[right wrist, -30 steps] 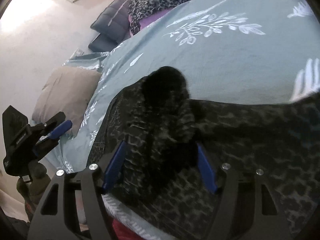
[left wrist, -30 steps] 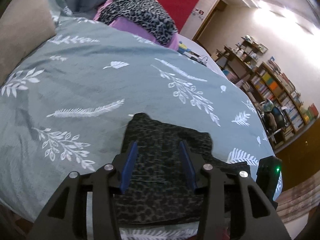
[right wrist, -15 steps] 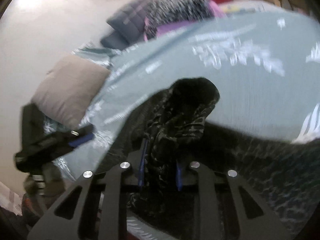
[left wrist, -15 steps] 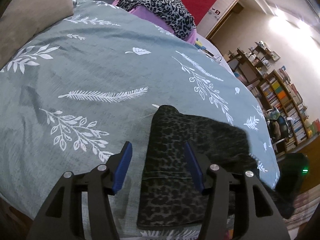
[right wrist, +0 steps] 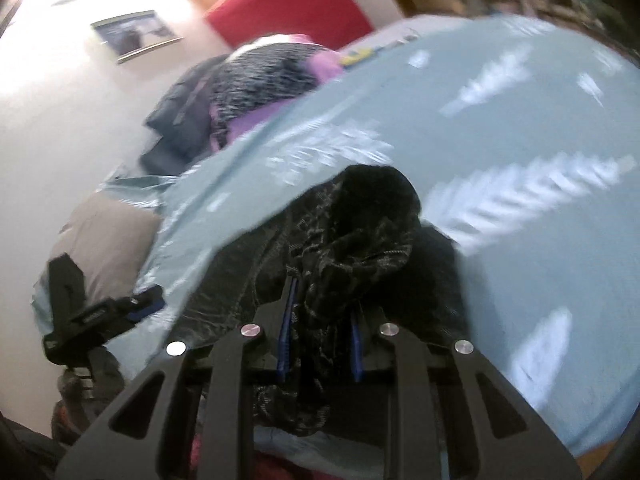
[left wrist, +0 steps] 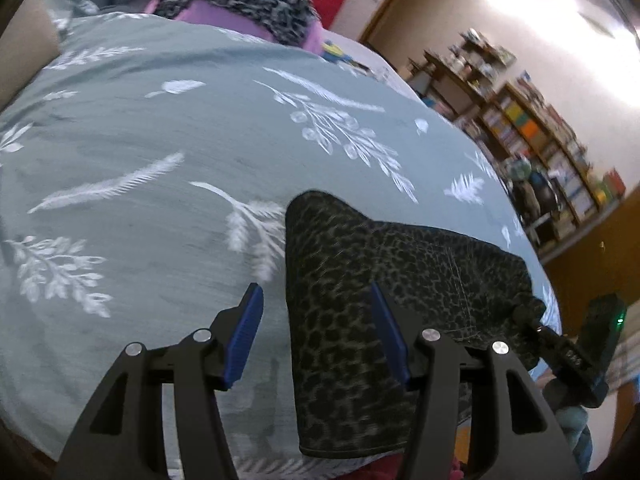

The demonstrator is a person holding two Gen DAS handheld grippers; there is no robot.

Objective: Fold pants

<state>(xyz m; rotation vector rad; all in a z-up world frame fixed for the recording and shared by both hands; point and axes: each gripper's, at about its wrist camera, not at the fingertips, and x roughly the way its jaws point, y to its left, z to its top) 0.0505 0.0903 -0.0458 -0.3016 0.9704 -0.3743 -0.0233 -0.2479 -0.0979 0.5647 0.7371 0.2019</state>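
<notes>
My right hand-held gripper has its blue pads drawn close together on a bunched fold of the leopard-print pants, and the dark cloth rises in a hump just ahead of the fingertips; the right wrist view is blurred, but the fabric plainly fills the narrow gap between the pads. My left hand-held gripper stands about half open with nothing pinched. Its right pad lies over the pants, its left pad over the bare bedspread, so the left edge of the garment runs between the two; I cannot tell whether either pad touches the cloth. The pants lie partly folded on the near side of the bed, on the grey-green bedspread with white leaf prints, reaching the mattress edge. From the left wrist view I see the right tool gripping the far right corner of the pants.
</notes>
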